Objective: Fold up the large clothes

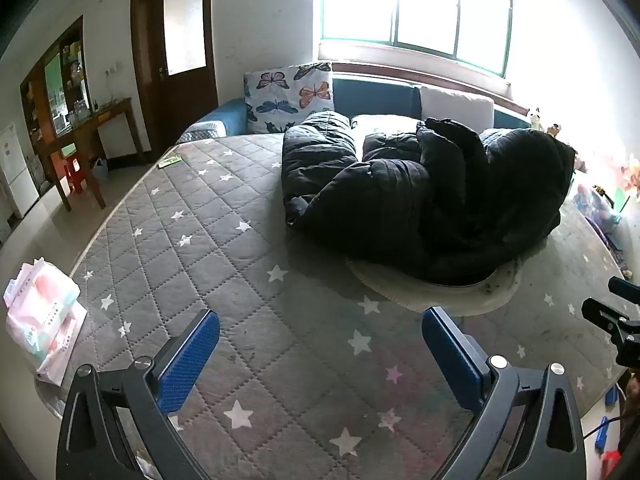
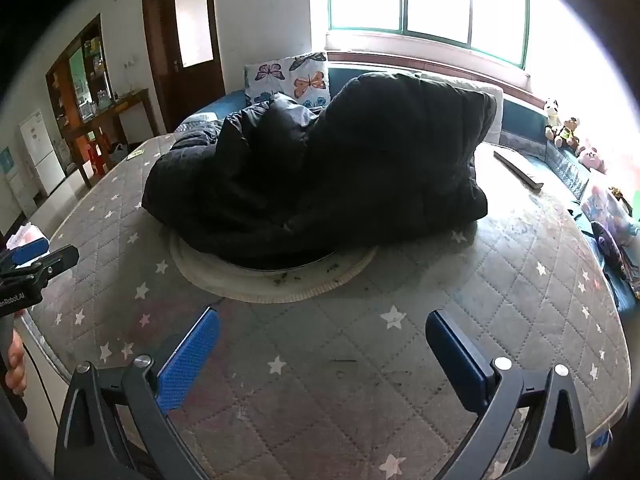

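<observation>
I find the left gripper (image 1: 320, 340) with its blue ribbed pads standing wide apart, nothing between them, hovering above the grey quilted mattress with white stars (image 1: 192, 240). My right gripper (image 2: 322, 340) is likewise spread wide and empty over the same surface. The bulky black puffer coat (image 2: 320, 176) lies crumpled in a heap at the far middle of the mattress, its near edge resting on a round, off-white ribbed mat (image 2: 276, 280). No containers show their contents clearly. On the left gripper's body, seen from the right wrist view, I read partial white lettering ending "RoboLAI". A pink and white plastic pack (image 1: 42, 320) sits off the near left edge; its print is illegible. A butterfly-print pillow (image 1: 288, 96) stands upright at the far side.
</observation>
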`<move>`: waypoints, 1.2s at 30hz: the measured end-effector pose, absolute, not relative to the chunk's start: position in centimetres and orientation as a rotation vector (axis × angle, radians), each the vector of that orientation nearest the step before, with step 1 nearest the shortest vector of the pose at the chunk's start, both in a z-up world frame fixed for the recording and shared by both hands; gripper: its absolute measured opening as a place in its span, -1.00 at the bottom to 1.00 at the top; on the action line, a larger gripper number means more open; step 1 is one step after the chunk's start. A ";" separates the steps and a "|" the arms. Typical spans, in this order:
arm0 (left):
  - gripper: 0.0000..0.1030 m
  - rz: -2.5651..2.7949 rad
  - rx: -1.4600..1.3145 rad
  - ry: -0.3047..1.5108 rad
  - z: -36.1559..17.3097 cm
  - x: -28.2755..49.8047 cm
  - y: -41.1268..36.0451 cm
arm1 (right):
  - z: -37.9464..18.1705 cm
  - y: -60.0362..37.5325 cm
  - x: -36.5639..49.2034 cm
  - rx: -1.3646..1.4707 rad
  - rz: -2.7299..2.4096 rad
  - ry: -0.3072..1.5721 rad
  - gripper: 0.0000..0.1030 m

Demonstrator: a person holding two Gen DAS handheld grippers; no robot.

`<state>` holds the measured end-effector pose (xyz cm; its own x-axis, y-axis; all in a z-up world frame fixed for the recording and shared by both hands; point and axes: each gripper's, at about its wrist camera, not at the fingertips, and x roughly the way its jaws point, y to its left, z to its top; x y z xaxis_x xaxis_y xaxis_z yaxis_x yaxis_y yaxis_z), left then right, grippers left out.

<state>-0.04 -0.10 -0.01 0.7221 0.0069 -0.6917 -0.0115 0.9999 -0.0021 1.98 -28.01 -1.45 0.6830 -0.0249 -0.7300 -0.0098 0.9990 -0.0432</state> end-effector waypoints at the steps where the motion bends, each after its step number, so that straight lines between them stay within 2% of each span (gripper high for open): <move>1: 1.00 0.009 -0.005 0.764 0.0 0.0 -0.2 | -1.4 -28.0 2.0 -0.038 -0.007 0.812 1.00; 36: 1.00 -0.001 -0.003 0.773 0.6 -1.1 -0.7 | -0.5 -28.0 1.0 -0.041 0.003 0.780 1.00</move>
